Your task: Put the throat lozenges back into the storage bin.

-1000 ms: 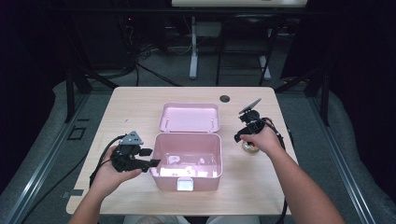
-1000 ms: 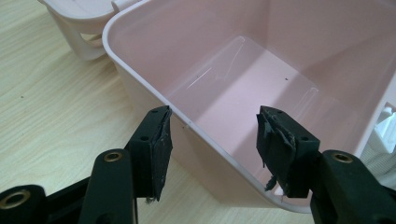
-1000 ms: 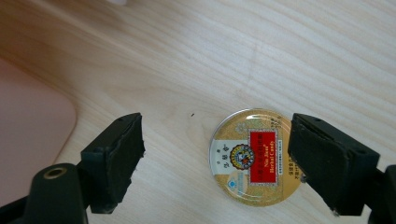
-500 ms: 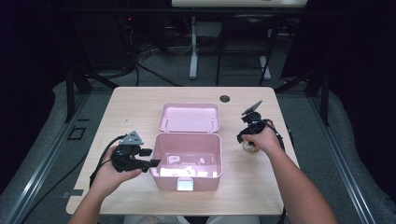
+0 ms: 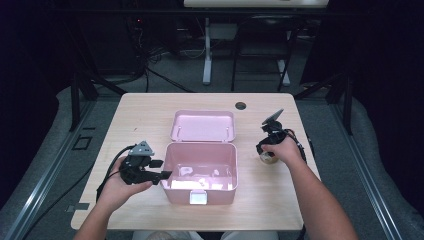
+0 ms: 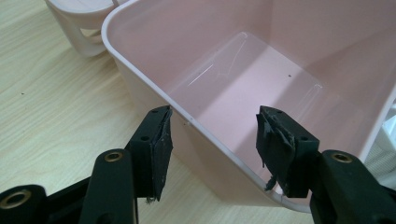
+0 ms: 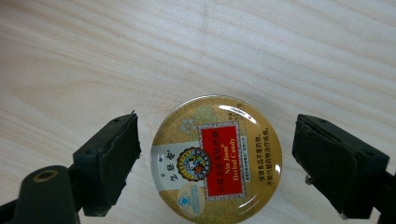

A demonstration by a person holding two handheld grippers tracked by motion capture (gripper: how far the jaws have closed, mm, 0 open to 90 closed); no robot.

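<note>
Two grippers: both are working over the table (image 5: 150,107), one per hand.
Left gripper (image 6: 212,154): is pointing level at the pink box (image 5: 200,172), jaws wide, straddling its left rim untouched.
Right gripper (image 7: 217,163): is aiming straight down near the table's right edge, jaws wide, flanking the candy tin (image 7: 215,158) without contact.
Candy tin: is lying flat, lid up; lower edge cut off.
Box lid (image 5: 202,125): is lying open behind the pink box.

The right hand (image 5: 285,150) is hiding most of the candy tin (image 5: 269,158). The small things in the pink box (image 5: 200,172) are looking too blurry to name.
</note>
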